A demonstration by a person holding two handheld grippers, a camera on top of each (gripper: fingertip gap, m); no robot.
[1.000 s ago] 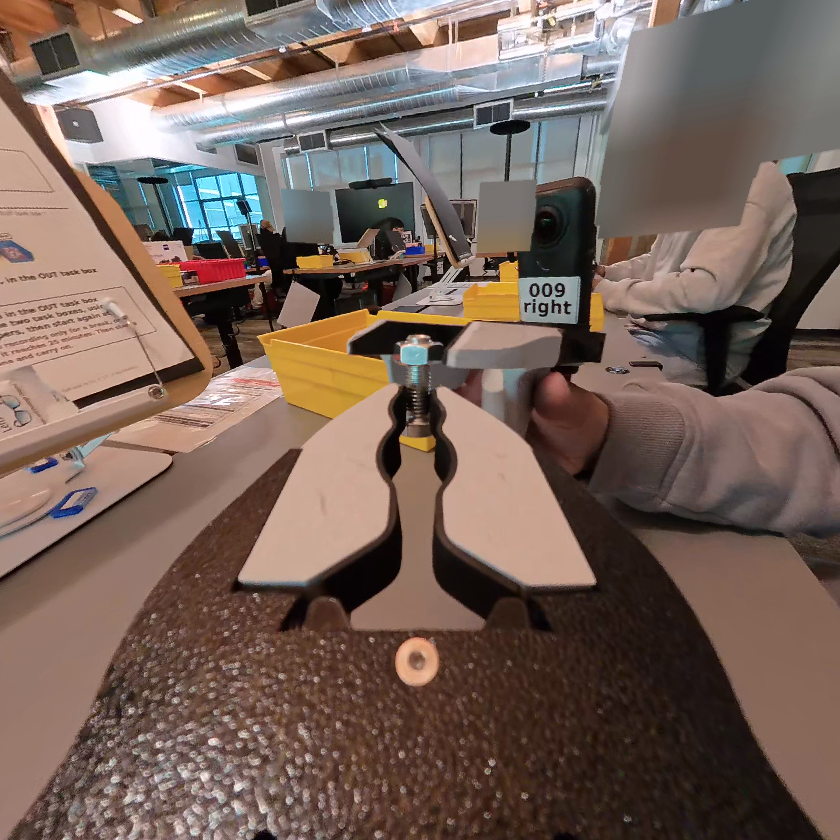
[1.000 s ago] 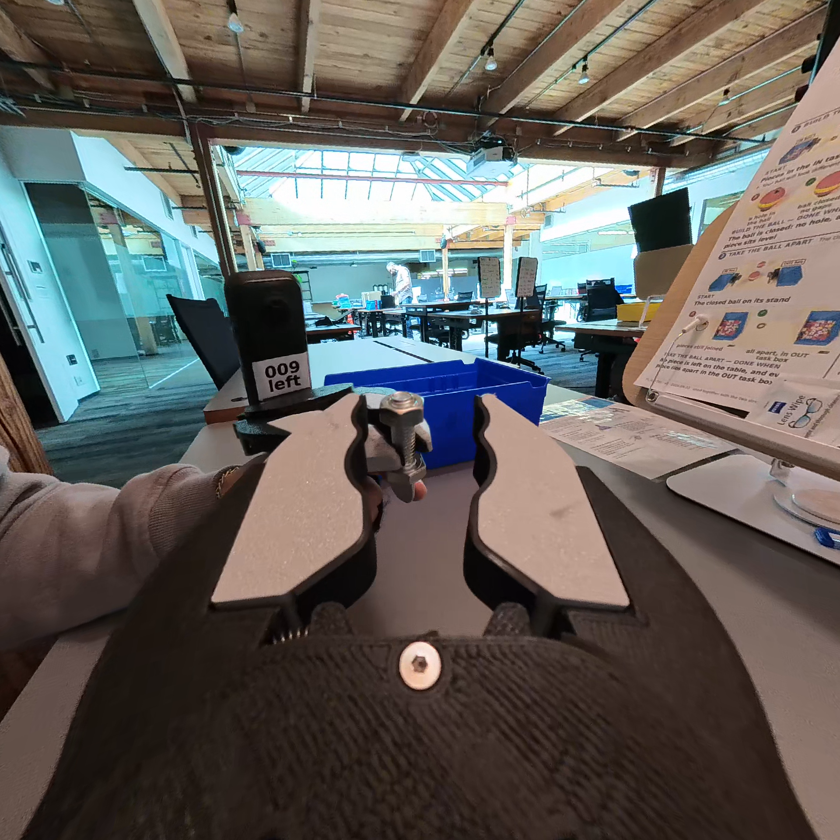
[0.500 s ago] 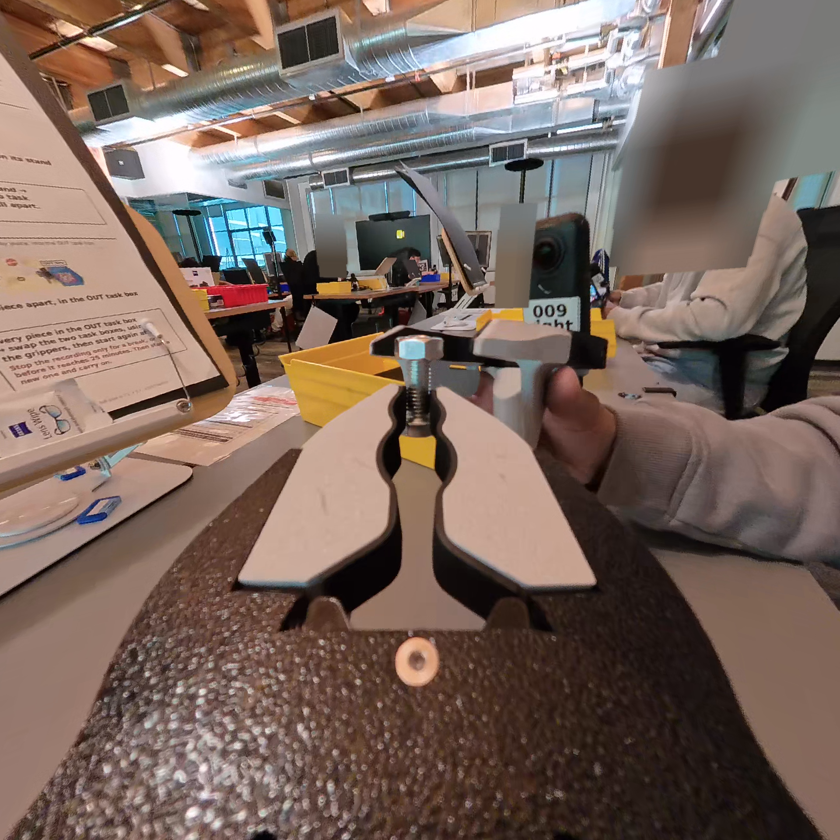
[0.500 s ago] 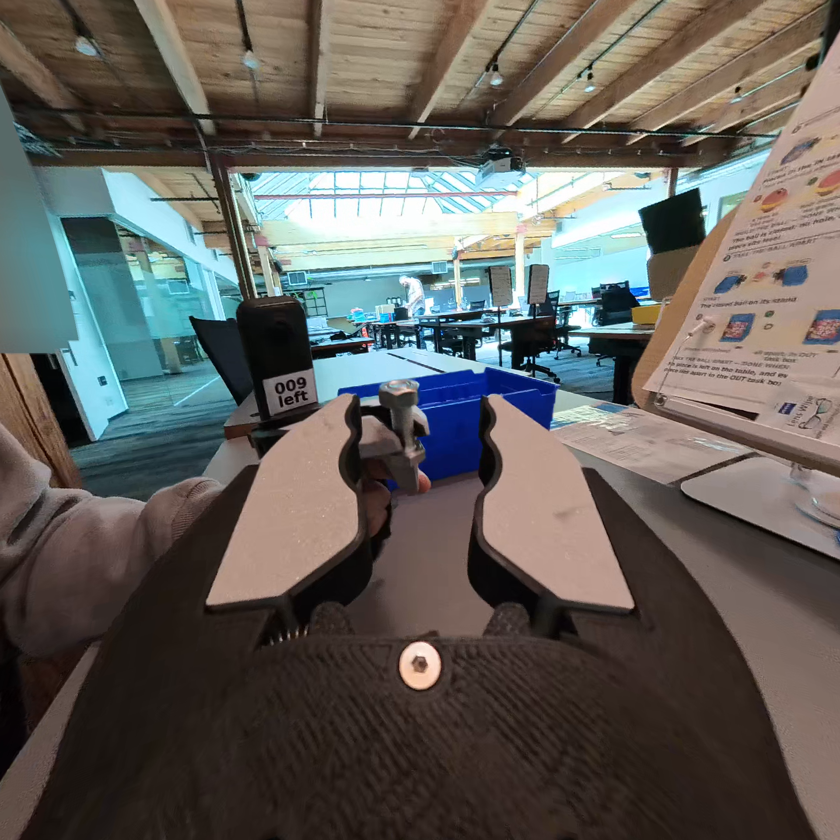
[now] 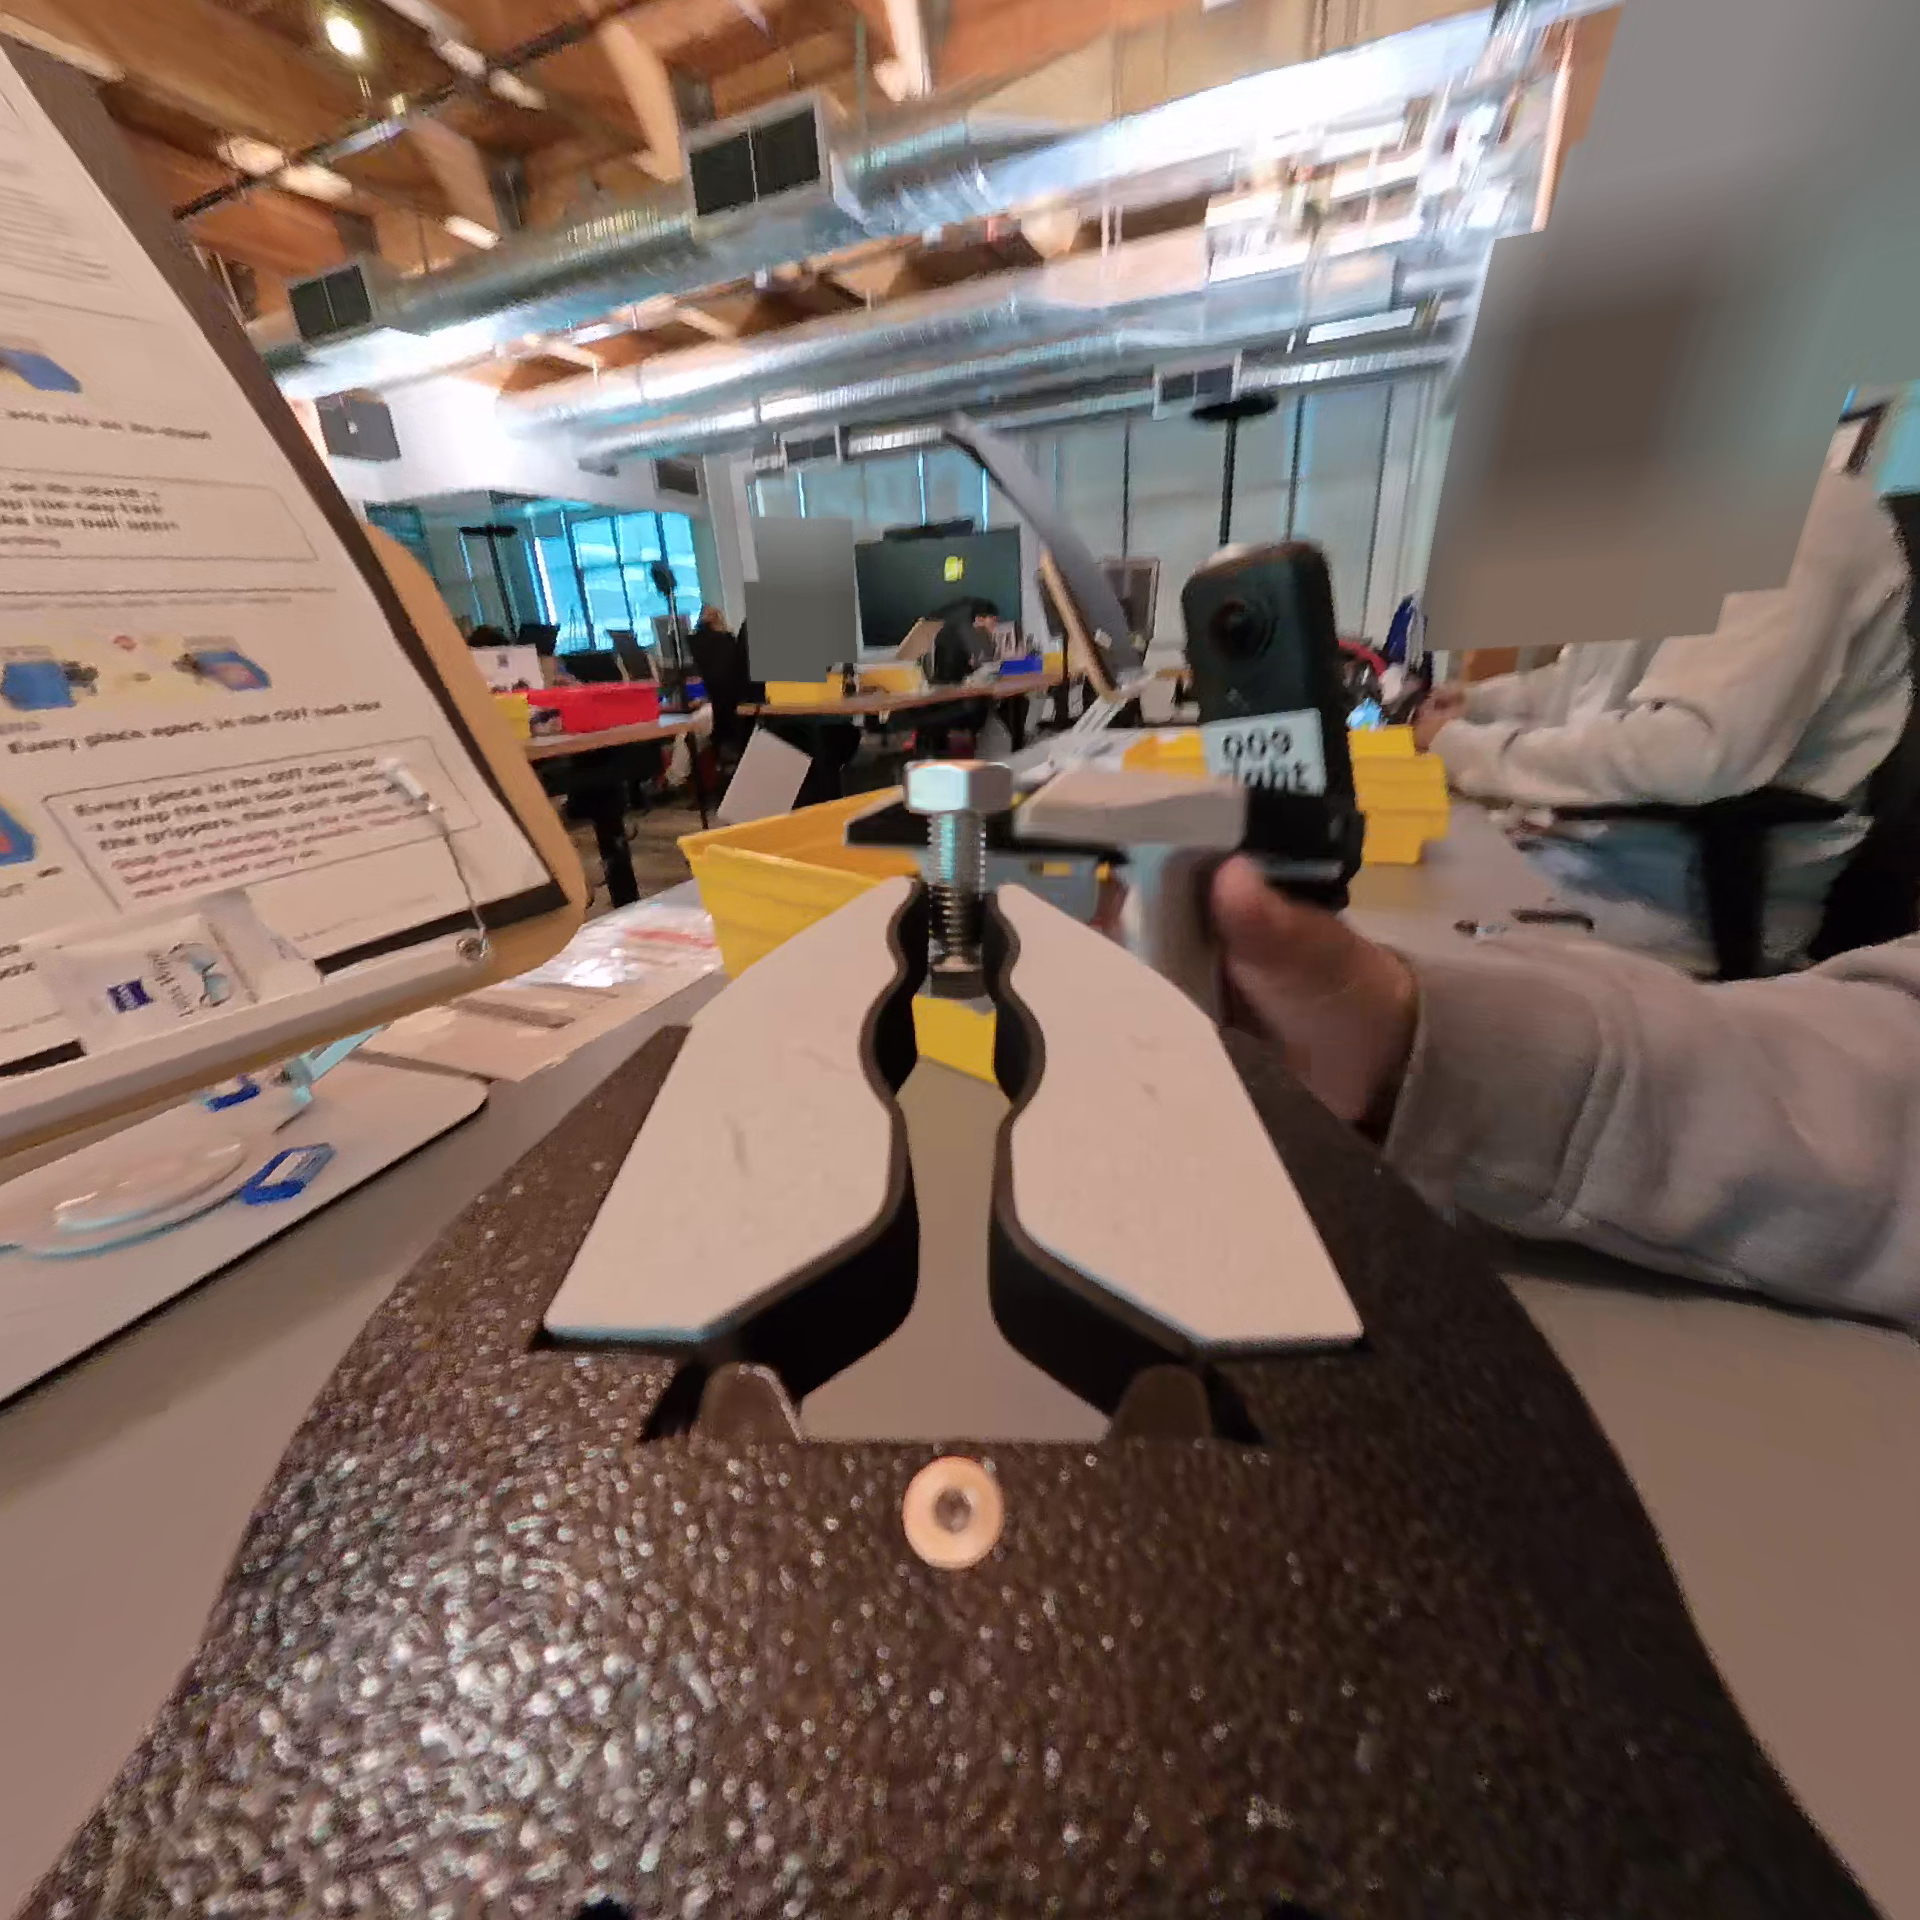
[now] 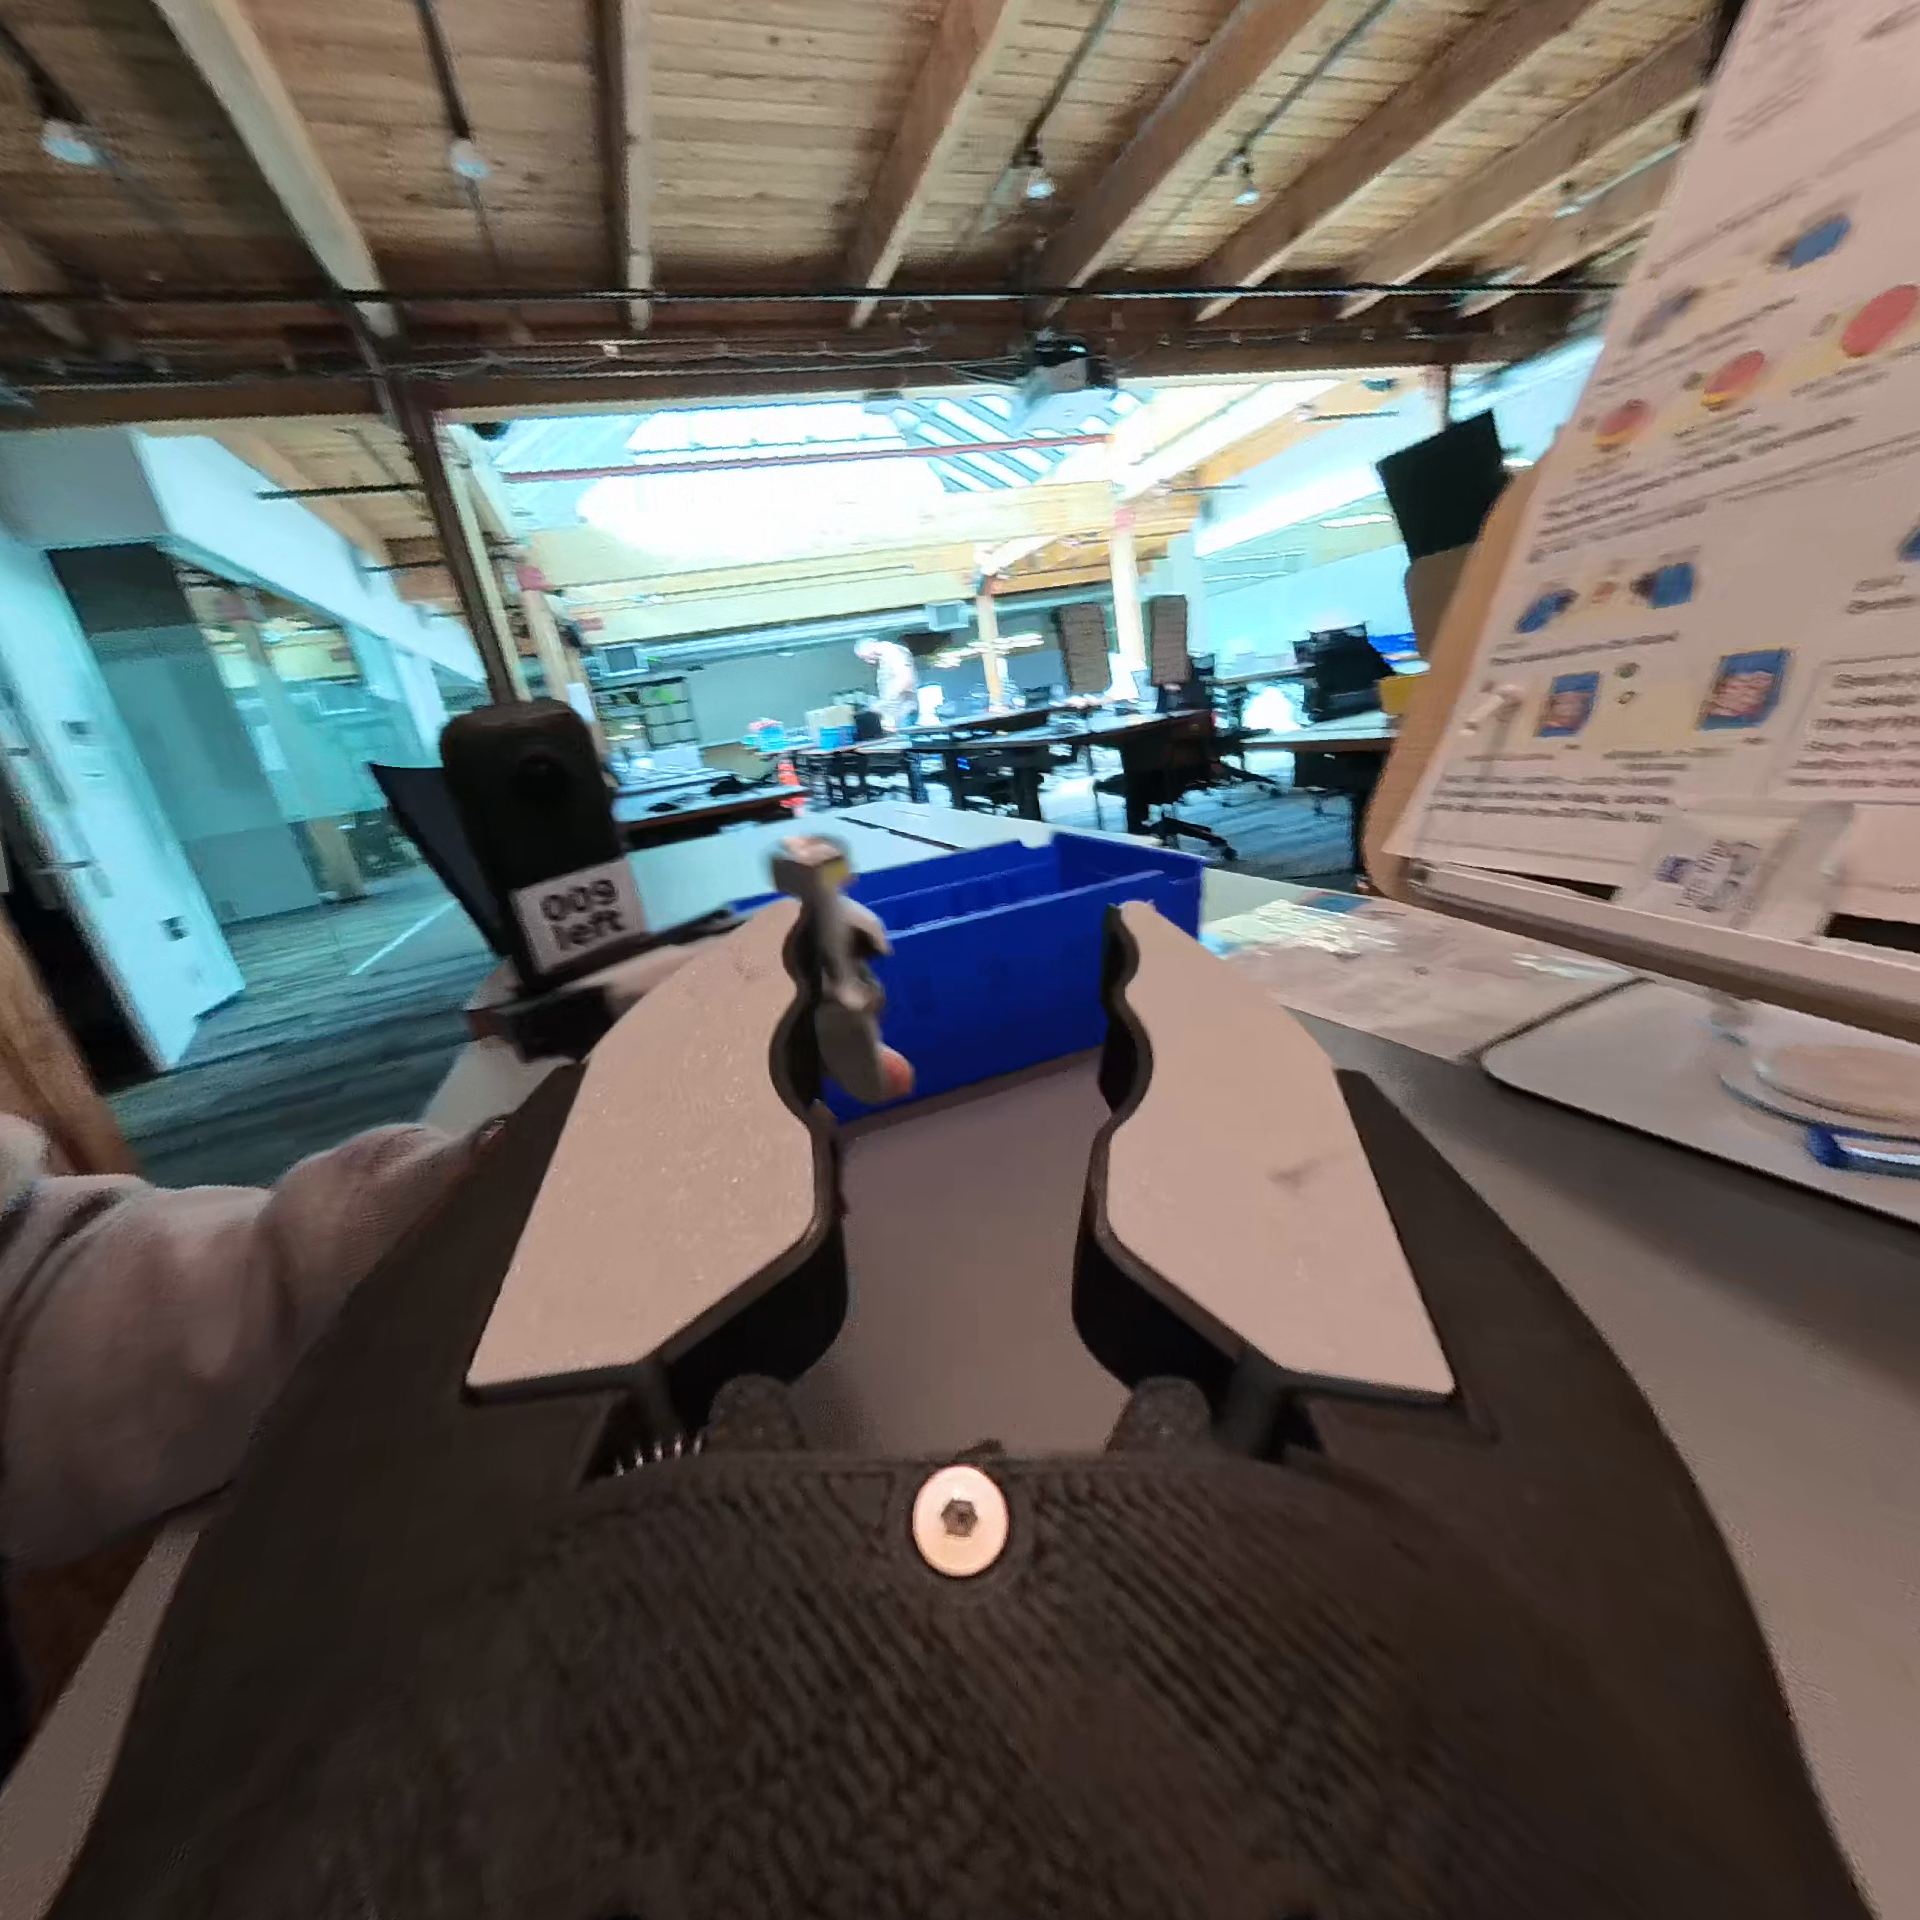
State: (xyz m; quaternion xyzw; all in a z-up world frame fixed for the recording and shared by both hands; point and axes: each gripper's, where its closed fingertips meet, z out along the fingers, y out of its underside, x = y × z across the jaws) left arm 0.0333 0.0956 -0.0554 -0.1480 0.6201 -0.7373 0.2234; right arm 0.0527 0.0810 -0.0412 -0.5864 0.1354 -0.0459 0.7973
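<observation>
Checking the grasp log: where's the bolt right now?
In the left wrist view the bolt stands upright, clamped by its threads between the left gripper's fingertips, in front of the yellow bin, with the right gripper just beyond.

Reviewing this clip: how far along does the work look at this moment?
Done: the left gripper is shut on a silver bolt, held upright by its threads. In hand: the right gripper sits beside the bolt, jaws open and holding nothing. Left: the blue bin and yellow bin wait behind on the grey table; their contents are not visible, so the remainder cannot be judged.
</observation>
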